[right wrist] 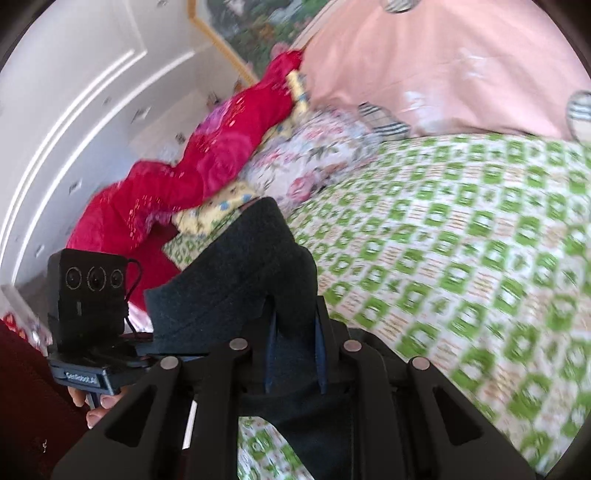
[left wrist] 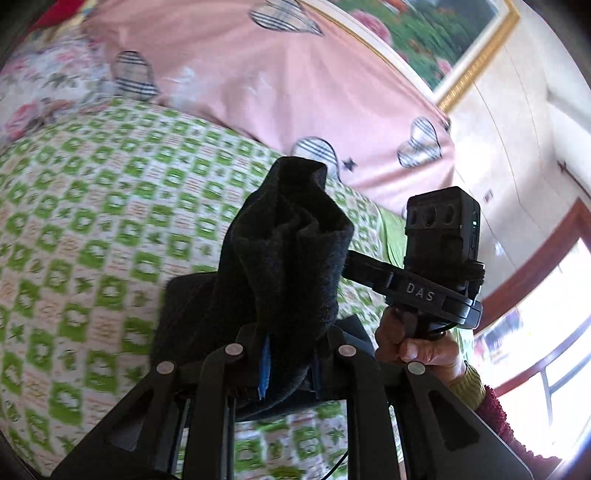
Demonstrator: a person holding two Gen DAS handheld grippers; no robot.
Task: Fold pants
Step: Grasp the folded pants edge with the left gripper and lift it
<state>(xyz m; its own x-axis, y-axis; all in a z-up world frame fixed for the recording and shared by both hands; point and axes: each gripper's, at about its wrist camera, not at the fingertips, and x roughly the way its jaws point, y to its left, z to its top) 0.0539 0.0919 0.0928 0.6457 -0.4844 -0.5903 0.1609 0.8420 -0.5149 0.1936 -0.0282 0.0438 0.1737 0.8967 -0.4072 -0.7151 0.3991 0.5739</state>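
In the left wrist view, the left claw (left wrist: 288,354) sits at 6 o'clock, its jaws drawn in tight on a bunch of the dark pants (left wrist: 291,251). The cloth rises out of the pinch toward the centre of the view, crumpled and folded over at the top, and a wider flap of it hangs down at 7 o'clock from the grip, over the bed. At 3 o'clock the other unit shows side-on: the right claw (left wrist: 354,263) reaches in from the right and its tip disappears against the same cloth, with the person's right hand (left wrist: 417,343) gripping the handle beneath it.

In the right wrist view the right claw (right wrist: 293,354) is likewise clamped on the pants (right wrist: 243,280), which stand up from the jaws as a thick folded ridge leaning toward 11 o'clock, and more cloth falls away below at 6 o'clock. At 9 o'clock the left unit faces the camera, and fingers of the left hand (right wrist: 96,404) curl round its handle.

Beyond the pants lies the green-checked bedspread (left wrist: 92,229), filling the left wrist view from 7 to 11 o'clock. Farther on, a pink quilt with plaid hearts (left wrist: 258,74) lies at 12 o'clock, a framed flower picture (left wrist: 436,33) at 1 o'clock. In the right wrist view a red quilt (right wrist: 207,162) lies bundled at 10 o'clock.
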